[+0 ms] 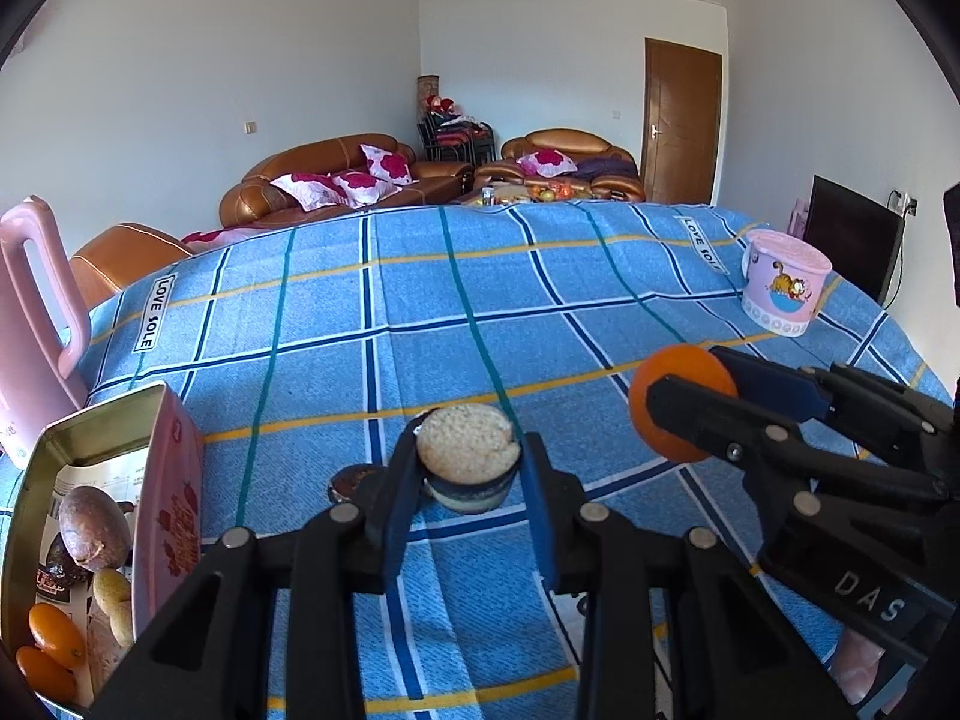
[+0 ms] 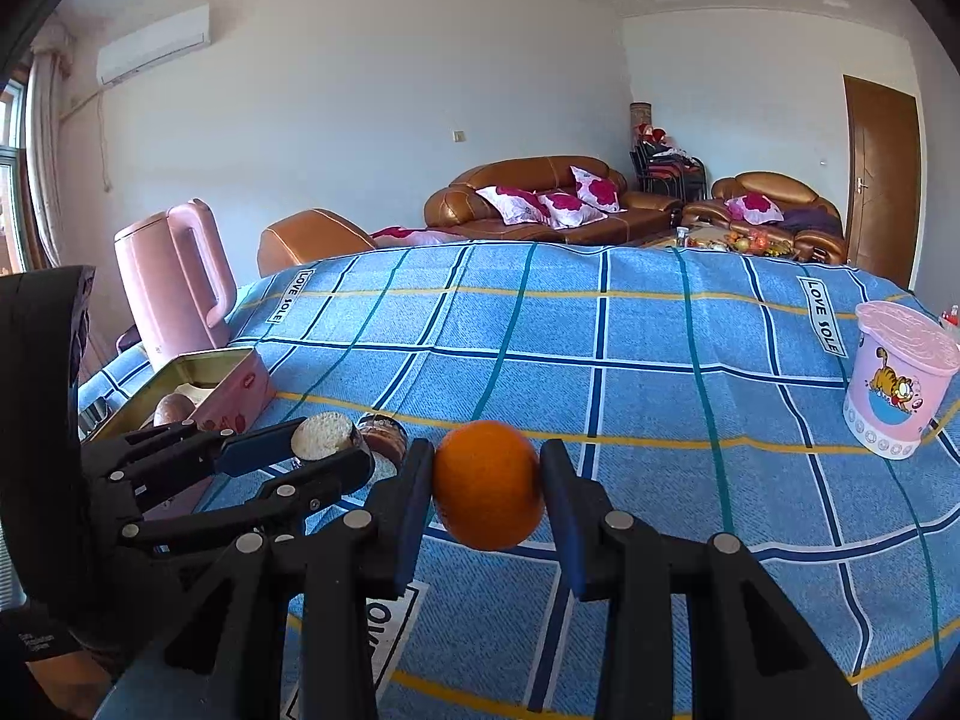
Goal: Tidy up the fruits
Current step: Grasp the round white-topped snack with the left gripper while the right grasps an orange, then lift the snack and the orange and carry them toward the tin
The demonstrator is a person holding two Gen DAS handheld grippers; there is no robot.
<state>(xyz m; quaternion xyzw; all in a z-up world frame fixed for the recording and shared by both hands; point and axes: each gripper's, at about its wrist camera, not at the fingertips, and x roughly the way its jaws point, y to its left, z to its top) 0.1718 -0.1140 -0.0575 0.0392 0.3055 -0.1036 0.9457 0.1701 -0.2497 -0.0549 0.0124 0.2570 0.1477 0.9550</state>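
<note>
My left gripper (image 1: pixel 469 468) is shut on a small round cake (image 1: pixel 468 444) with a pale crumbly top and dark paper cup, held above the blue checked tablecloth. My right gripper (image 2: pixel 487 483) is shut on an orange (image 2: pixel 487 483), also lifted off the cloth; it shows at the right of the left wrist view (image 1: pixel 672 402). The left gripper with the cake (image 2: pixel 324 435) shows at the left of the right wrist view. A pink open tin (image 1: pixel 165 480) at the left holds a passion fruit (image 1: pixel 93 525), small oranges (image 1: pixel 57 636) and pale fruits (image 1: pixel 111 591).
A dark round cake (image 1: pixel 351 480) lies on the cloth just left of my left gripper. A pink kettle (image 2: pixel 174 282) stands behind the tin. A pink lidded cartoon tub (image 2: pixel 900 378) stands at the table's right edge. Sofas lie beyond the table.
</note>
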